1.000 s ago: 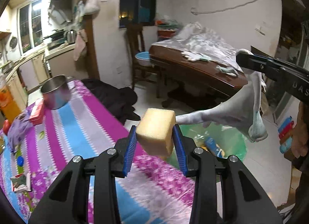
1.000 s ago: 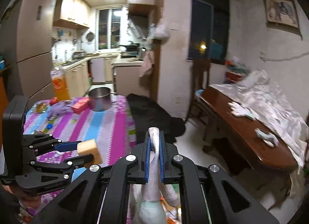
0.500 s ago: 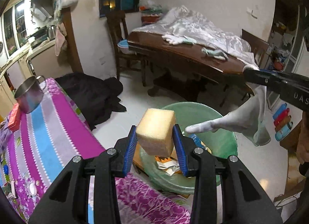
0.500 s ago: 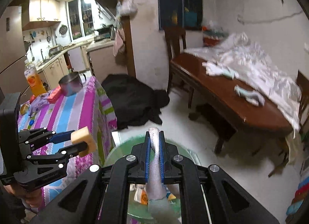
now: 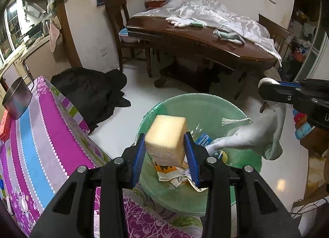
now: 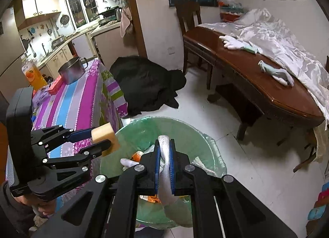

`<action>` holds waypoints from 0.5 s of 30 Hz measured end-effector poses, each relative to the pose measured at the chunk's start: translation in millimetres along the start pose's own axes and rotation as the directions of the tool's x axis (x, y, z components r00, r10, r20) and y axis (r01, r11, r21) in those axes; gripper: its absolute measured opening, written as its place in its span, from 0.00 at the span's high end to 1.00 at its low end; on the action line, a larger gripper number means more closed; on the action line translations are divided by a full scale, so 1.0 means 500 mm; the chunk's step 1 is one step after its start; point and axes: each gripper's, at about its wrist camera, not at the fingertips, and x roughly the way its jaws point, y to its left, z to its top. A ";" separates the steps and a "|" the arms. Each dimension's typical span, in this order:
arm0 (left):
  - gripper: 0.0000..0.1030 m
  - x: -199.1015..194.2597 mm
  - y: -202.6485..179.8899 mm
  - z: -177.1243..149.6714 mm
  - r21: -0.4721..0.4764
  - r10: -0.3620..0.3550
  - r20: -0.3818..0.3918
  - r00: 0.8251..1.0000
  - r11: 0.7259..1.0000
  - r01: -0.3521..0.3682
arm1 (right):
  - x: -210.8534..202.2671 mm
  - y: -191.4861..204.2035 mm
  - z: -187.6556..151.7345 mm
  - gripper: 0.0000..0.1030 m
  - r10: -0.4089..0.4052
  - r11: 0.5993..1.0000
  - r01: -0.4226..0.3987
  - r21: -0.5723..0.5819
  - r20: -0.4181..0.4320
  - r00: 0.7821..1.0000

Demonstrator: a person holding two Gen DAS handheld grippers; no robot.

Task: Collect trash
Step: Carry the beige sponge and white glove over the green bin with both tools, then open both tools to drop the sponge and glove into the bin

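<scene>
Sponge [image 5: 165, 140]: soft, light; left gripper [image 5: 166, 153] squeezes its sides, over the green bin [image 5: 216, 102].
Glove [image 6: 164, 168]: floppy, probably light; right gripper [image 6: 164, 166] is pinched tight on it, above the bin too.

White tiled floor [image 5: 141, 86] carries a green-lined trash bin [image 5: 205, 104] and a black cloth heap [image 5: 92, 92].

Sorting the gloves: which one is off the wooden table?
The white glove pinched in the right gripper, dangling over the green-lined bin; the other two gloves lie on the brown table.
</scene>
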 end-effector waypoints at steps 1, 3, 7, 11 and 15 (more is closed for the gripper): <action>0.65 0.004 0.000 0.000 0.000 0.001 -0.003 1.000 1.000 -0.001 | 0.006 0.001 -0.001 0.91 0.004 1.000 -0.004 0.000 -0.005 1.000; 0.65 0.010 -0.001 0.002 -0.002 0.004 -0.007 1.000 1.000 -0.004 | 0.014 0.004 0.000 0.91 0.009 1.000 -0.009 -0.002 -0.008 1.000; 0.65 0.018 0.003 0.002 -0.004 0.009 -0.010 1.000 1.000 -0.009 | 0.021 0.004 0.008 0.91 0.015 1.000 -0.016 -0.006 -0.006 1.000; 0.65 0.024 0.001 0.004 -0.004 0.009 -0.012 1.000 1.000 -0.009 | 0.025 0.007 0.011 0.91 0.017 1.000 -0.017 -0.005 -0.007 1.000; 0.65 0.025 0.001 0.004 -0.005 0.009 -0.013 1.000 1.000 -0.009 | 0.033 0.008 0.011 0.91 0.020 1.000 -0.020 -0.007 -0.014 1.000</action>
